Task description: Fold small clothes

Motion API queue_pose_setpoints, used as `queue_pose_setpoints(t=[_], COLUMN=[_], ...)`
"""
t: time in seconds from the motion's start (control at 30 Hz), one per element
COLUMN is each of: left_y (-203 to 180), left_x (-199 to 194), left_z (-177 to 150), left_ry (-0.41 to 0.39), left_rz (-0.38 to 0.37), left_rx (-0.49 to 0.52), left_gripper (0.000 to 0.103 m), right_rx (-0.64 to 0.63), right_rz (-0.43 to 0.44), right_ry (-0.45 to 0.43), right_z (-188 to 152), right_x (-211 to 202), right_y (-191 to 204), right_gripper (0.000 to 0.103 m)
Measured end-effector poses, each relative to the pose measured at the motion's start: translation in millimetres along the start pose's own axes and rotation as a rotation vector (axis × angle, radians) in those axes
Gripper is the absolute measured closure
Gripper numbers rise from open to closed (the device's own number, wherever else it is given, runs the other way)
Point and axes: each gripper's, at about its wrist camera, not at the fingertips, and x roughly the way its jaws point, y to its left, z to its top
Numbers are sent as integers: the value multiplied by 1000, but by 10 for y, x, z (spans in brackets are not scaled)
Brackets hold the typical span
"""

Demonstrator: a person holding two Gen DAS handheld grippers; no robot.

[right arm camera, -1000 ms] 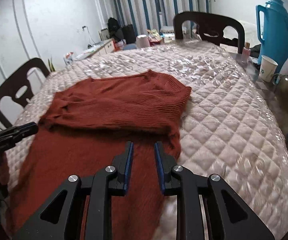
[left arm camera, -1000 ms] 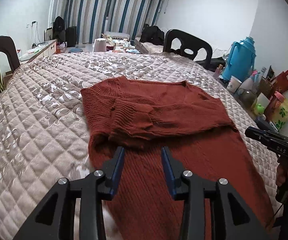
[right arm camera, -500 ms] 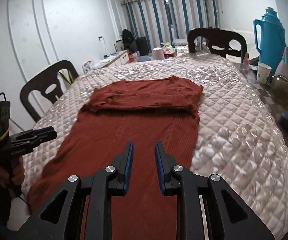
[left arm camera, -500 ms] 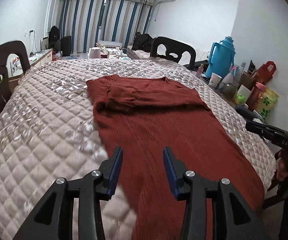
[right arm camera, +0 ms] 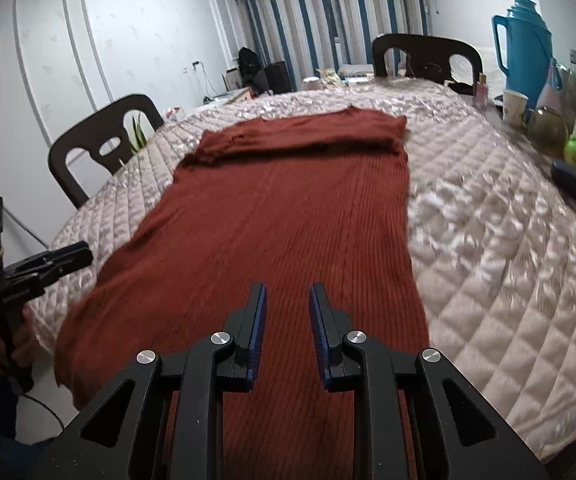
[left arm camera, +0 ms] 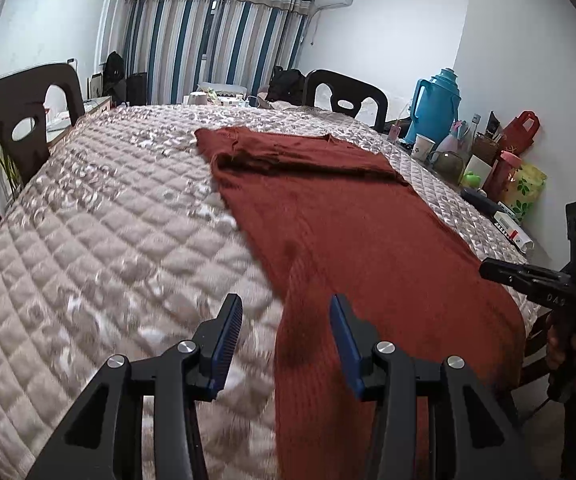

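A rust-red knitted sweater (right arm camera: pixel 288 216) lies lengthwise down the middle of the worktop (right arm camera: pixel 488 240), which is covered with a quilted beige cloth. Its far end is folded over into a thick band toward the far edge, and its near end hangs over the near edge. The left tool (left arm camera: pixel 285 338) hovers over the sweater's left border near the near edge, its blue-padded jaws apart and gripping nothing. The right tool (right arm camera: pixel 287 322) hangs above the sweater's near part, jaws set narrower with a clear gap, released, nothing between the pads. A blue thermos (right arm camera: pixel 526 46) stands at the worktop's right edge.
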Motion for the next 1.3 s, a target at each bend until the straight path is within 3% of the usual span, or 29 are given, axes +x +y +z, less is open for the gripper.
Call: queue_pose_setpoints(t=[0.2,0.43,0.73,0.83,0.93,1.13,1.3], left_y=[35,-39,-109,-166,-213,-178,-75], left_x=[56,-26,-192,-263,-357,-547,-563], left_z=[-203,-302,-455,-503,-548,-645,-806], left_ry=[45,34,37,27,16,-1,42], left_rz=[1,10,-69,-69,-68,-57,-47], left_rx=[-14,1,-38,-33,-32,-43,-79], left_gripper=[55,55,55,55,55,55,55], right_rx=[12,34,72,71,58,-6,-38], right_rz=[-41,-40,-43,-28,26,132,132], right_ry=[45,22,-10,-12,6,94,286], right_z=[-242,-353,-485,-533,-528,-606,-892], right_x=[44,-66,-311,-444,-548,-740,-554], right_y=[-41,-143,-313,-392,-472,-547,-585], right_gripper=[81,81,80,65,64,64,64])
